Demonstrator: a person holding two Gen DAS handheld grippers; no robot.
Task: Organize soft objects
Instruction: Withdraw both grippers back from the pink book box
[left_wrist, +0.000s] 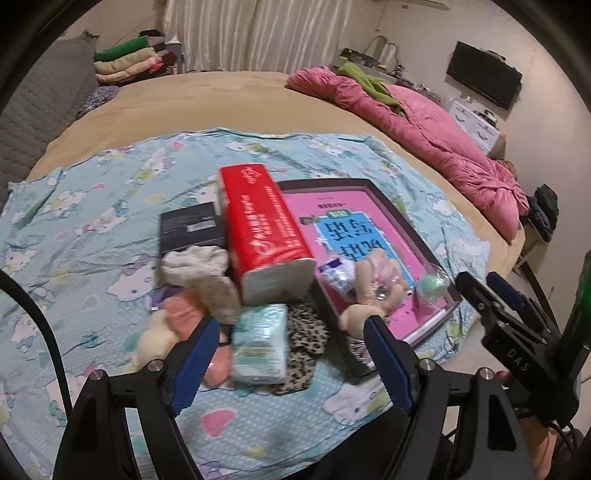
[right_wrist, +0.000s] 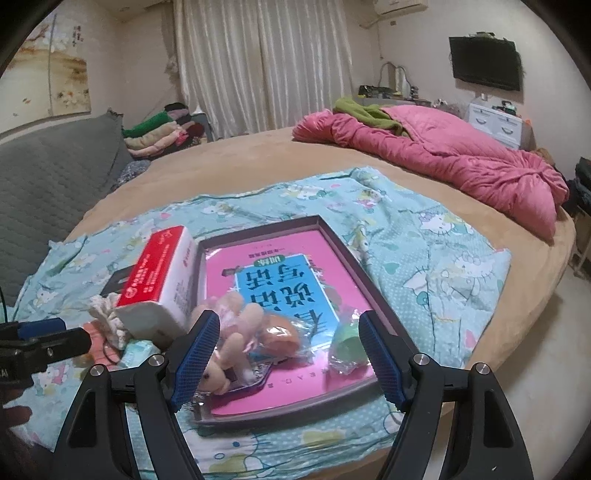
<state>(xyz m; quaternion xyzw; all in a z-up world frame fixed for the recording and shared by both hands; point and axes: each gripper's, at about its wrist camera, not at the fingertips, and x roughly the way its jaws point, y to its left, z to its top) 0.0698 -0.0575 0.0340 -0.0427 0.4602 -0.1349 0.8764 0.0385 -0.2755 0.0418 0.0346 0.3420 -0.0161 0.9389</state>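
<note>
The plush toy (right_wrist: 229, 354), wrapped in crinkly clear film, lies on the near left corner of the pink-lined tray (right_wrist: 332, 236) on the bed; light and squashy, it looks likely to slip unless pinched across its body. The right gripper (right_wrist: 288, 358) hovers over it, jaws apart and empty; the left gripper (left_wrist: 291, 365), also apart, hangs above the small tissue pack (left_wrist: 260, 343)

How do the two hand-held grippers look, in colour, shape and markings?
Both are alike: the left hand-held gripper and the right hand-held gripper have black angular frames with silver bolts and blue textured finger pads. The right one's body shows white letters "DAS". A black cable curves beside the left one.
</note>
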